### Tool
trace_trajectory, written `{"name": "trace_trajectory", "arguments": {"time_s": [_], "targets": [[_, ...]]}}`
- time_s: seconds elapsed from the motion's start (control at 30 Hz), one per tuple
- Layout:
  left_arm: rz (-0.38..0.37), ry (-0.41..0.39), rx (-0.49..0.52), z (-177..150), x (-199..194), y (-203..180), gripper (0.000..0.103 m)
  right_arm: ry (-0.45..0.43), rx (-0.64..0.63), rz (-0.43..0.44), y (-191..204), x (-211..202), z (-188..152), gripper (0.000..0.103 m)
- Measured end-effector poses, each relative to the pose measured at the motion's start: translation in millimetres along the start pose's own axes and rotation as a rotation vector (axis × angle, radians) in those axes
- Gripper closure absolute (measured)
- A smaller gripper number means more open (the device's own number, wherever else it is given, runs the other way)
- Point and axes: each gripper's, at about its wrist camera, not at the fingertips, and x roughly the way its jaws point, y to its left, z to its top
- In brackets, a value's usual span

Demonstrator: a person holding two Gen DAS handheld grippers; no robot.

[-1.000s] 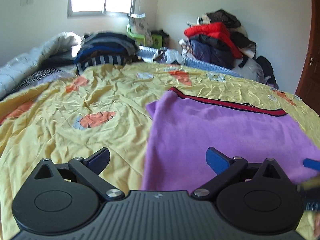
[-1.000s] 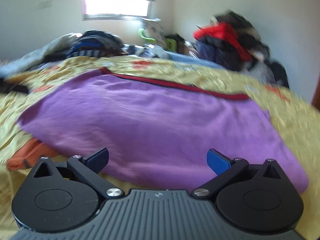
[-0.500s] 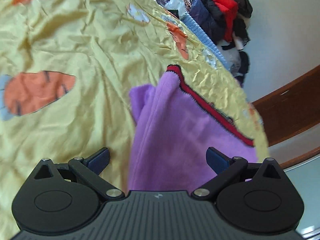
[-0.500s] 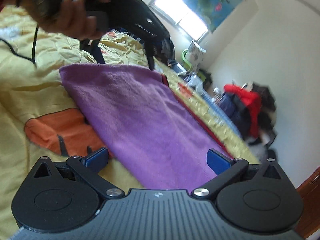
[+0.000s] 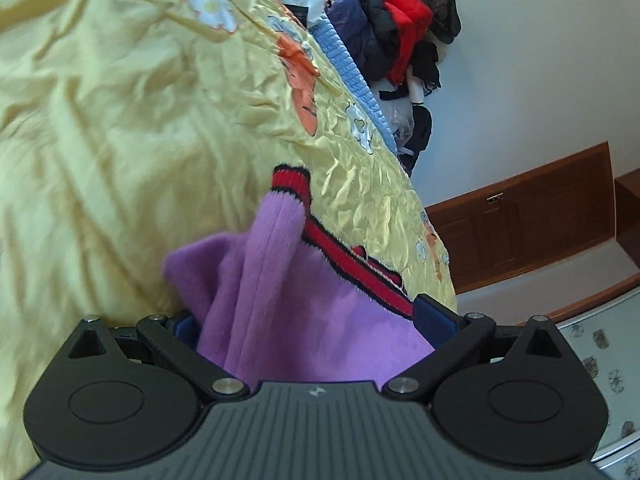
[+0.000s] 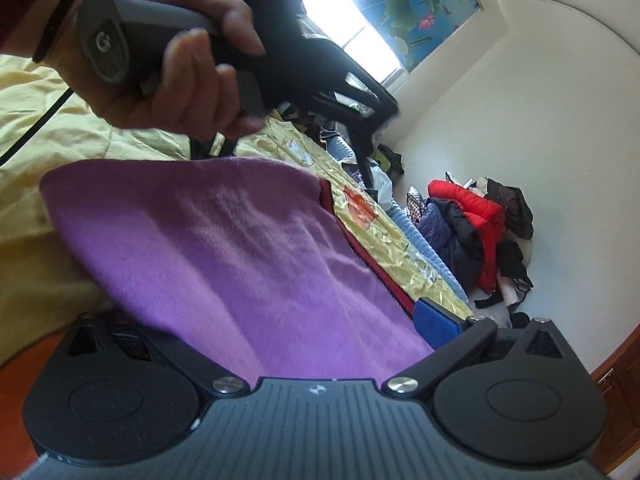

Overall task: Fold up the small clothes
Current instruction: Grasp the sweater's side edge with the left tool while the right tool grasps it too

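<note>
A purple knitted garment (image 5: 304, 320) with a red and black striped hem (image 5: 352, 264) lies on the yellow bedspread (image 5: 120, 140). My left gripper (image 5: 312, 324) is open, its jaws wide apart around the near edge of the bunched fabric. In the right wrist view the same garment (image 6: 224, 256) fills the middle. My right gripper (image 6: 280, 332) is open, with the fabric edge lying between its jaws; the left fingertip is hidden under cloth. The hand holding the left gripper (image 6: 168, 52) hovers over the garment's far end.
A pile of red, black and blue clothes (image 5: 392, 28) lies against the white wall beyond the bed, also in the right wrist view (image 6: 476, 224). A brown wooden door (image 5: 520, 224) is at the right. A window with a flowered blind (image 6: 392, 4) is at the back.
Both grippers rolled sideways and dropped lower and closer onto the garment's near edge. The fabric now lies between the jaws of each. Both stay open.
</note>
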Motion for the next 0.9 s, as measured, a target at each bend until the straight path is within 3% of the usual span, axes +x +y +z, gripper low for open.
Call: {"name": "trace_trajectory", "arguments": {"time_s": [0.03, 0.13, 0.2, 0.3, 0.33, 0.4, 0.67, 0.9], "targets": [[0.007, -0.004, 0.000, 1.6, 3.2, -2.0, 0.001, -0.004, -0.010, 0.001, 1.5, 1.7, 2.0, 0.004], [0.035, -0.020, 0.014, 1.5, 6.0, -6.2, 0.010, -0.006, -0.050, 0.051, 9.8, 2.3, 3.5, 0.044], [0.076, -0.022, 0.027, 0.7, 6.9, -7.9, 0.039, -0.014, -0.083, 0.069, 18.6, 1.1, 4.2, 0.058], [0.139, -0.024, 0.039, 0.3, 4.7, -5.5, 0.069, -0.021, -0.118, 0.086, 27.1, 1.4, 5.4, 0.078], [0.156, -0.023, 0.034, 0.8, 4.3, -3.3, 0.074, -0.019, -0.122, 0.096, 28.1, 2.4, 5.3, 0.083], [0.181, -0.027, 0.027, 0.1, 2.3, -0.2, 0.087, -0.023, -0.131, 0.104, 29.2, 3.1, 6.0, 0.086], [0.303, -0.075, 0.144, -15.2, -3.1, -30.4, 0.090, -0.095, -0.073, 0.126, 11.9, -10.2, 0.3, 0.091], [0.333, -0.083, 0.118, -19.1, -15.8, -55.0, 0.091, -0.142, 0.083, 0.170, -28.9, -36.8, -4.8, 0.092]]}}
